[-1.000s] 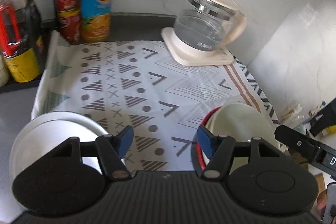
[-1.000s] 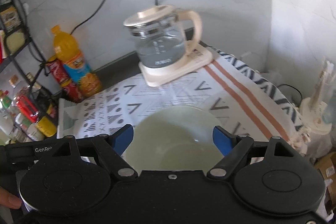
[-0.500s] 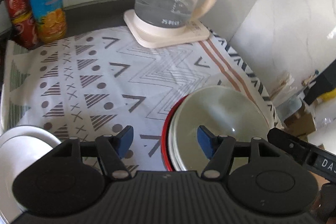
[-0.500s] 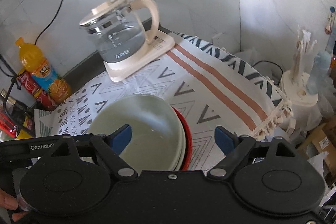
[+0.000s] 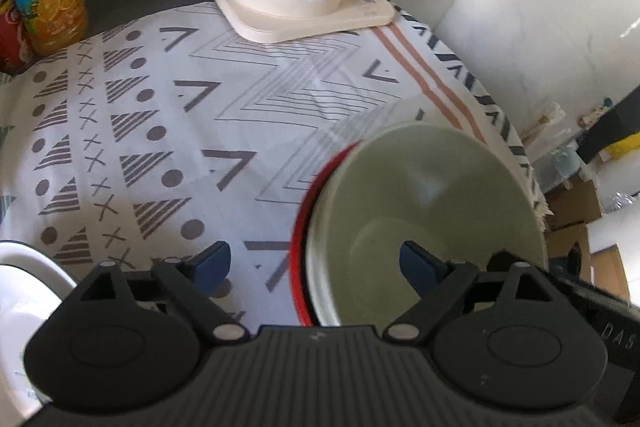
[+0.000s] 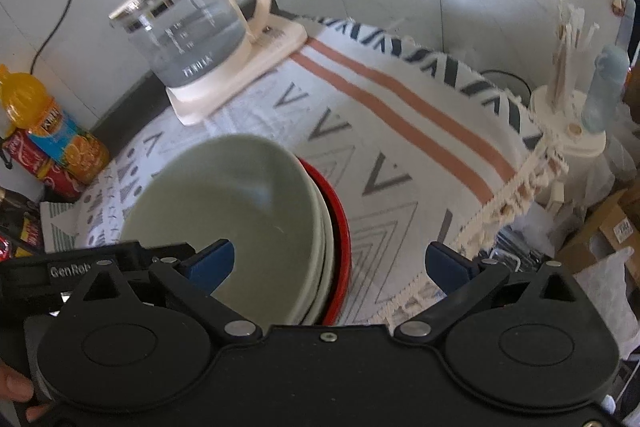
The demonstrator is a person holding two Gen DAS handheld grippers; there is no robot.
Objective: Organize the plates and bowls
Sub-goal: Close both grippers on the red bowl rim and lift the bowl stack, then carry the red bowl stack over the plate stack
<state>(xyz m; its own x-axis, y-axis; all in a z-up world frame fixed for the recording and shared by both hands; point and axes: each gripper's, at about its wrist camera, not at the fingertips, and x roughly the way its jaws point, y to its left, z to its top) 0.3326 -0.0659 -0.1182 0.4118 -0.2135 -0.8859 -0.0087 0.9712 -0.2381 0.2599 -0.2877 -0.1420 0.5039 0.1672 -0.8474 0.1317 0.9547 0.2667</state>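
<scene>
Both the left gripper (image 5: 312, 263) and the right gripper (image 6: 330, 263) are gaping wide and holding nothing around the green bowl (image 6: 224, 211) nesting in the red bowl (image 6: 338, 227) near the counter edge, so a bump could be knocking the stack off.

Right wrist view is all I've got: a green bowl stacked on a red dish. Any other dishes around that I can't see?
Observer: Yes. The left wrist view shows a white plate at the lower left, apart from the stack.
Operator: Is the left gripper open?
Observer: Open. The left gripper straddles the rim of the green bowl, with one fingertip over the bowl's inside and the other over the patterned cloth.
</scene>
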